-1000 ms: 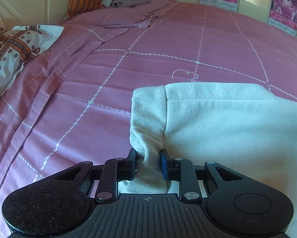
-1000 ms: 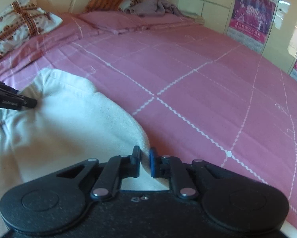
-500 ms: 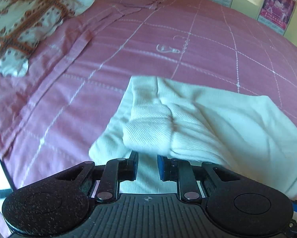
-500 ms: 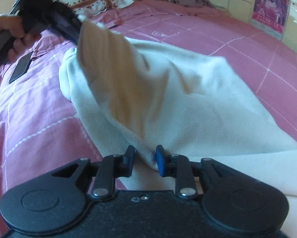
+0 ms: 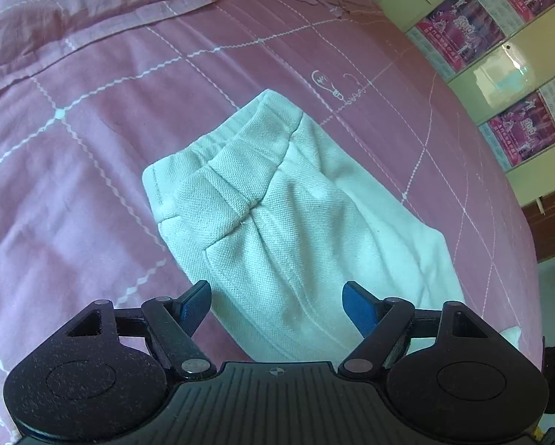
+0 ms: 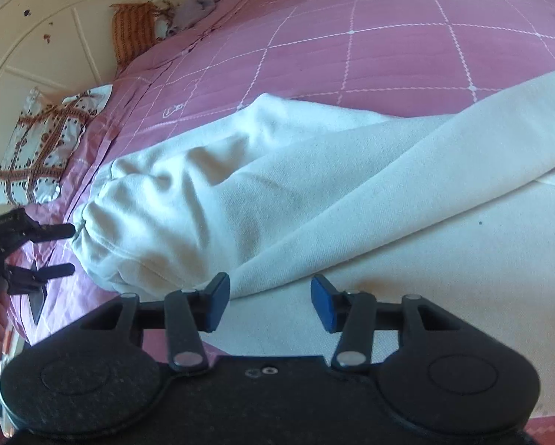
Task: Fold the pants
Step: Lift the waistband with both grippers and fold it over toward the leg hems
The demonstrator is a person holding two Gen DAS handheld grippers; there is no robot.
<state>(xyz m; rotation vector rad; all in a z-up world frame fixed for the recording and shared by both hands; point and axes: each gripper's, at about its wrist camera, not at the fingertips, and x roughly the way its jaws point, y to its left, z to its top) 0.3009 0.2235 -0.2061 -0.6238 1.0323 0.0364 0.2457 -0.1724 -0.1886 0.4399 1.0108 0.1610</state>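
Lying on the pink checked bedspread [image 5: 92, 170]: white pants [image 5: 277, 200], folded over on themselves, waistband end [image 5: 218, 170] bunched and pointing toward the upper left in the left wrist view, long axis running diagonally down to the lower right. In the right wrist view, stretching across the frame from the gathered end at left toward the right edge.

Showing on the magenta posters [image 5: 462, 26] along the cream wall: print too small to read. Stitched into the bedspread just beyond the pants: a small white bulb-like doodle [image 5: 327, 85], no legible words.

Hovering above the cloth and angling downward: left gripper [image 5: 277, 298], jaws opening, roughly half spread, pads clear of the fabric. Likewise tilting down over the pants: right gripper [image 6: 266, 296], jaws opening, gripping nothing.
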